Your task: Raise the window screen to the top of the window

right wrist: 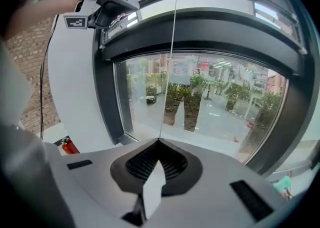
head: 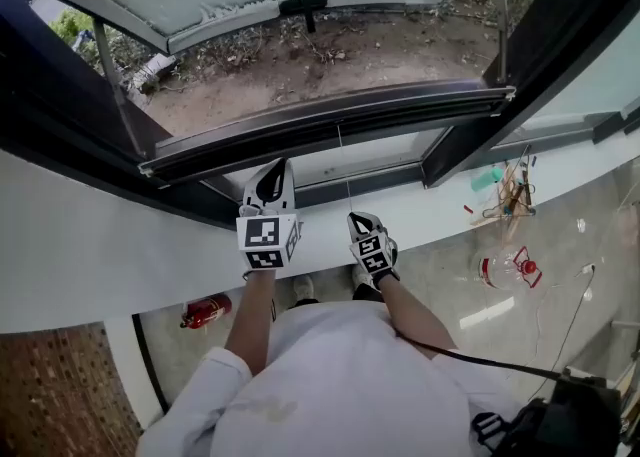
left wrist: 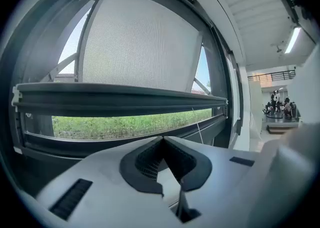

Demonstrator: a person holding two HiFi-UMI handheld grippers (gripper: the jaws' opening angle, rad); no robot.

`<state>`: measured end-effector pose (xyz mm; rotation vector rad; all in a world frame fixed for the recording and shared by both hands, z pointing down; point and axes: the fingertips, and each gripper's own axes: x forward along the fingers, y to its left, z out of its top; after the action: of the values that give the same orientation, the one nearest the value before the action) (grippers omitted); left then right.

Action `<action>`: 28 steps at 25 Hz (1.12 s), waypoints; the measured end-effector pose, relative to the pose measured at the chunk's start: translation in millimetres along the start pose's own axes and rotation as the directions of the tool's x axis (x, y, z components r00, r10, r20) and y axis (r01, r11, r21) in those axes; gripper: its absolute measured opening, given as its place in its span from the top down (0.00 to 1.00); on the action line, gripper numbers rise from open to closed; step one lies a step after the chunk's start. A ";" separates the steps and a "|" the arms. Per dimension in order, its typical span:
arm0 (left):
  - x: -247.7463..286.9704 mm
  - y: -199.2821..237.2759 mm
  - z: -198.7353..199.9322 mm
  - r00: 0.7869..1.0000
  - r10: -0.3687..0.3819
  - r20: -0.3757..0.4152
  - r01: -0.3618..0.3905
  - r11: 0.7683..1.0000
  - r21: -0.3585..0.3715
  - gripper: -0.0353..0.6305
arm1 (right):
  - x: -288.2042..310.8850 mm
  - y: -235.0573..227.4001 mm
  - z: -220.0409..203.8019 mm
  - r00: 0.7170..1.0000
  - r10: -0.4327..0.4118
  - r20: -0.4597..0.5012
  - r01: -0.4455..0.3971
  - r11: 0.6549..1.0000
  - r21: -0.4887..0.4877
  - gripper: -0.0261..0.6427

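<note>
There are two sets of tongs. The left tongs (left wrist: pixel 162 138) are pressed together on nothing, near the one bottom rail (head: pixel 330 125) of the window screen (left wrist: pixel 140 37), which hangs partway down the window. The right tongs (right wrist: pixel 159 141) pinch the single thin cord (right wrist: pixel 172 47) running up to that rail. One red fire extinguisher (head: pixel 205 313) lies on the floor.

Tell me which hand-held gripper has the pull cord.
The right hand-held gripper: the thin pull cord runs up from its closed jaws. The left hand-held gripper is shut on nothing.
</note>
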<state>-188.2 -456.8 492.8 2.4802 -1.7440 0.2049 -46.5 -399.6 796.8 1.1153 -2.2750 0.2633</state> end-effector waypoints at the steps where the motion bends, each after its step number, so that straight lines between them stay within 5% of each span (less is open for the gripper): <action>1: 0.2 -2.2 -2.5 1.000 -0.002 -0.007 0.002 1.000 -0.002 0.94 | -0.5 -0.3 0.5 1.000 0.002 0.000 -0.002 1.000 -0.001 0.96; 17: -3.0 -6.7 -11.3 0.999 0.039 -0.027 -0.039 0.999 -0.002 0.94 | 6.8 1.1 24.0 0.998 0.064 0.025 -0.062 0.996 -0.069 0.96; 28: -9.6 5.0 -8.6 0.996 0.091 -0.022 -0.091 0.996 -0.016 0.94 | 14.6 -1.6 103.5 0.980 0.098 0.173 -0.100 0.995 0.002 0.96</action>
<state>-196.6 -448.2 499.7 2.3804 -1.8440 0.2215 -95.5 -453.1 721.5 1.0687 -2.4894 0.2261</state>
